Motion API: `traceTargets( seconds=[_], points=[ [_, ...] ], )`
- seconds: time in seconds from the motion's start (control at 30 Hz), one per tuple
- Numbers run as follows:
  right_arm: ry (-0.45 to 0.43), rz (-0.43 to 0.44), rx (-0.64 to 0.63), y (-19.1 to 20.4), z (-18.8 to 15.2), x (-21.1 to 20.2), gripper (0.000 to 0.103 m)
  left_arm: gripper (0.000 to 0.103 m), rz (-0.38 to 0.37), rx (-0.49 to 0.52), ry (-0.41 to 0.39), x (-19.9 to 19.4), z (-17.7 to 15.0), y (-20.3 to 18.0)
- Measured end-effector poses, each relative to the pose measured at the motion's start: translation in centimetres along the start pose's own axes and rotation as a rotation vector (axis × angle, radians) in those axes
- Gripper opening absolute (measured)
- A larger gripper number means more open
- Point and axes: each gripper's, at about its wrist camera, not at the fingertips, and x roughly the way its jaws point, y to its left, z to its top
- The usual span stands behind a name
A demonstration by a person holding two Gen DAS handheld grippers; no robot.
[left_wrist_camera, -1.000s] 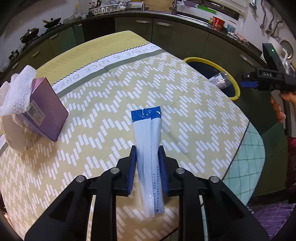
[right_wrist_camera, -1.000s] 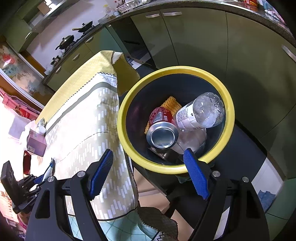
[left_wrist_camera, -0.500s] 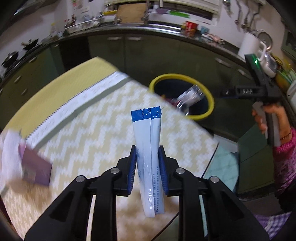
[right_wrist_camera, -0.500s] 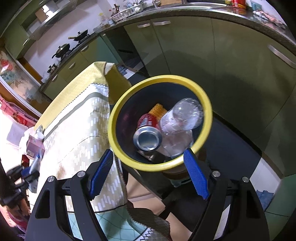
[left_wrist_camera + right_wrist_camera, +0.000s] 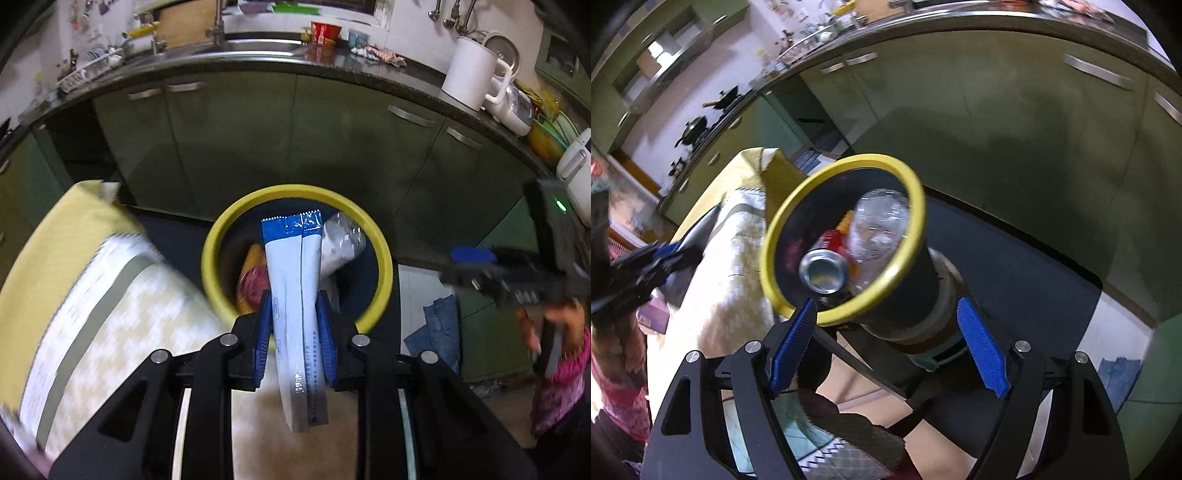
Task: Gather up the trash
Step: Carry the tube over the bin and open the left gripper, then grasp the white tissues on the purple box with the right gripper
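Observation:
My left gripper (image 5: 294,315) is shut on a white and blue sachet wrapper (image 5: 293,273) and holds it in the air, pointing at the yellow-rimmed trash bin (image 5: 384,258). The bin holds a clear plastic bottle (image 5: 341,243) and other trash. In the right wrist view the bin (image 5: 916,218) shows with a soda can (image 5: 823,271) and the clear bottle (image 5: 879,225) inside. My right gripper (image 5: 886,347) is open and empty, just in front of the bin. It also shows at the right of the left wrist view (image 5: 472,258).
The table with the yellow zigzag cloth (image 5: 92,295) lies left of the bin; it also shows in the right wrist view (image 5: 727,266). Green kitchen cabinets (image 5: 295,129) stand behind the bin. A purple box (image 5: 657,314) sits on the table. A blue cloth (image 5: 439,325) lies on the floor.
My left gripper has swung right with the wrapper, from over the table to facing the bin. My right gripper has drawn back from the bin, still open.

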Motion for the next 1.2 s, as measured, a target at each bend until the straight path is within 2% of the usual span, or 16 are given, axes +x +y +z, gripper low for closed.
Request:
traceTargets(
  seconds=[0.23, 0.27, 0.3, 0.4, 0.5, 0.53, 0.6, 0.67, 0.87, 1.03, 1.2],
  points=[
    [-0.010, -0.029, 0.054, -2.5, -0.3, -0.8, 0.078, 0.028, 0.011, -0.005, 0.009, 6.4, 4.1, -0.7],
    [-0.010, -0.031, 0.056, -2.5, -0.4, -0.8, 0.078, 0.036, 0.015, -0.015, 0.020, 7.1, 4.3, -0.4],
    [-0.011, -0.031, 0.057, -2.6, -0.5, -0.9, 0.078, 0.043, 0.021, -0.022, 0.022, 7.2, 4.2, -0.3],
    [-0.008, -0.029, 0.051, -2.4, -0.6, -0.9, 0.078, 0.046, 0.022, -0.043, 0.012, 6.6, 3.5, 0.4],
    [0.000, -0.014, 0.043, -1.8, -0.7, -0.7, 0.079, 0.047, 0.046, -0.039, -0.023, 4.0, 1.9, 0.6],
    [0.002, -0.010, 0.036, -1.5, -0.7, -0.6, 0.079, 0.049, 0.047, -0.040, -0.046, 2.6, 1.0, 0.8],
    [0.012, 0.001, 0.019, -0.6, -0.8, -0.3, 0.079, 0.061, 0.058, -0.050, -0.094, -0.3, -0.9, 1.1],
    [0.028, 0.007, -0.007, 0.6, -0.8, 0.3, 0.079, 0.066, 0.059, -0.063, -0.142, -3.3, -3.3, 1.4],
    [0.053, 0.044, -0.113, 6.0, -0.2, 1.7, 0.079, 0.073, 0.123, -0.115, -0.236, -11.4, -11.8, 2.4],
    [0.092, 0.139, -0.310, 15.6, -0.2, 3.8, 0.079, 0.074, 0.224, -0.221, -0.261, -15.2, -18.7, 4.4],
    [0.108, 0.256, -0.506, 26.4, -0.6, 5.1, 0.079, 0.074, 0.309, -0.402, -0.280, -18.8, -25.1, 8.2]
  ],
)
